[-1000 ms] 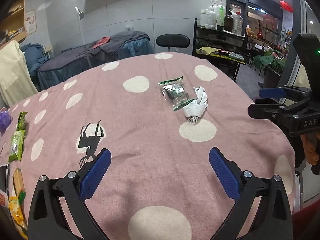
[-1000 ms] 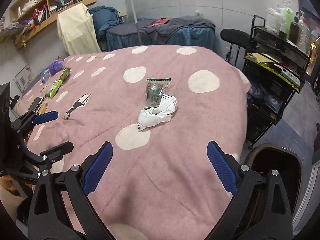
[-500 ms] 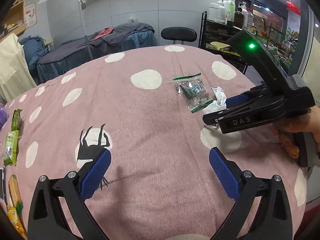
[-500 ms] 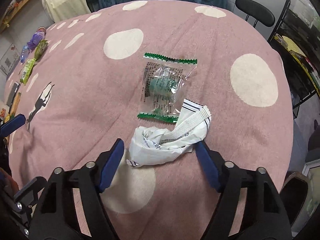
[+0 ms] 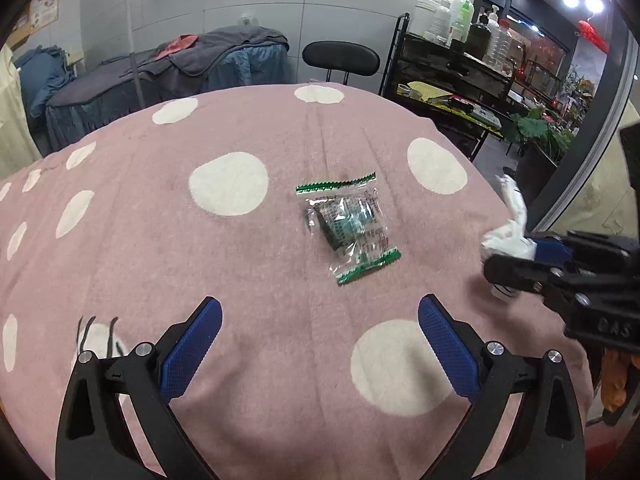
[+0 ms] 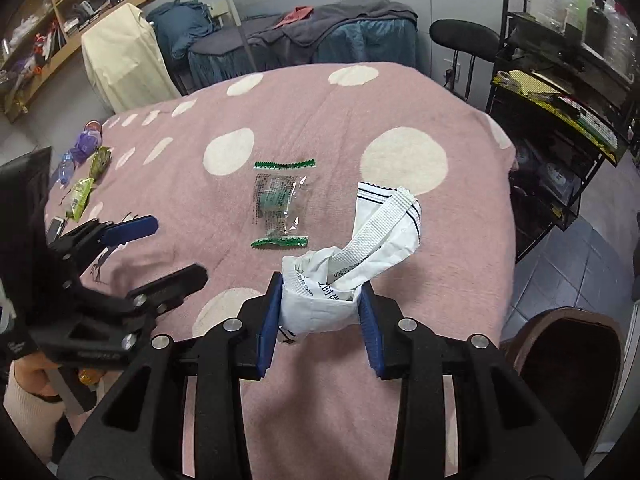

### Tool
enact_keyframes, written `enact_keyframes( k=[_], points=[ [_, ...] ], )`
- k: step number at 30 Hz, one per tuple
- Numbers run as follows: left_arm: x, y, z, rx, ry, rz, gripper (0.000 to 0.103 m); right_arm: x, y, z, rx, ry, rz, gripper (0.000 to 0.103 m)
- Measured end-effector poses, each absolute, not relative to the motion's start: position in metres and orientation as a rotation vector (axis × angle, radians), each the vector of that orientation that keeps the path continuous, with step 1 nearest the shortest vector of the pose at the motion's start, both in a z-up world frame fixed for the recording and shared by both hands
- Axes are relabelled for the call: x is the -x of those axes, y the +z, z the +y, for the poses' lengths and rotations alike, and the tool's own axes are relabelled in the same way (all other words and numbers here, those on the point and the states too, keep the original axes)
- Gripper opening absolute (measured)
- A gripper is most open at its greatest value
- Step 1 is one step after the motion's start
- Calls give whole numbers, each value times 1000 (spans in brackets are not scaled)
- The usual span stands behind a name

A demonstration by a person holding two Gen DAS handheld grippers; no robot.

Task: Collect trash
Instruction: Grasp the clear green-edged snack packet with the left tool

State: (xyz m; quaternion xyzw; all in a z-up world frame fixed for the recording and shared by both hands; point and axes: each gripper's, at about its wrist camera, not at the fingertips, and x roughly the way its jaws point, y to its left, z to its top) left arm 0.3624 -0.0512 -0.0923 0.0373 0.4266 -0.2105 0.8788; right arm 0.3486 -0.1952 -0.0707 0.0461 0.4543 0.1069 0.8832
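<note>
Right jaws: the right gripper [image 6: 320,312] had just been closing and stood narrow, both blue pads pressed on the base of the crumpled white wrapper [image 6: 352,264]; grip sat low on the wad, likely so the loose tail would not slip out.
White wrapper, place: lower centre of the right wrist view, between the pads; at the right edge of the left wrist view [image 5: 508,228]. Whether it was clear of the cloth, cannot tell.
White wrapper, look: thin white film, creased, dark stripes and serrated seal at its free end, small black print; tail stood up and curled to the right.
Left jaws: the left gripper [image 5: 320,344] stood wide apart with nothing between the pads, low in its frame and pointed at the next piece; probably lining up.
Clear wrapper [image 5: 349,227]: flat on the pink spotted cloth [image 5: 240,272], centre frame, apart from both jaws; transparent, green zigzag seals at both ends, dark green contents.
Desk surface: cloth-covered; further packets [image 6: 82,194] lay at the left edge, well apart.
Judgement: one piece collected, at least one left.
</note>
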Motion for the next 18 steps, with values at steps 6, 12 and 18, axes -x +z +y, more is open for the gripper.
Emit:
enact_keyframes(
  k=[6,12,18],
  points=[
    [-401,-106,-83,-50,-422,967,92,-322,-60,-220,-140,190,897,37],
    [-424,-121,-103,-66,-417,1039,78,-306,-63,-234,-156,167,880,37],
    [-420,-117,-107,-106,-411,1022,45,-294,-66,-245,-198,165,867,37]
  ],
)
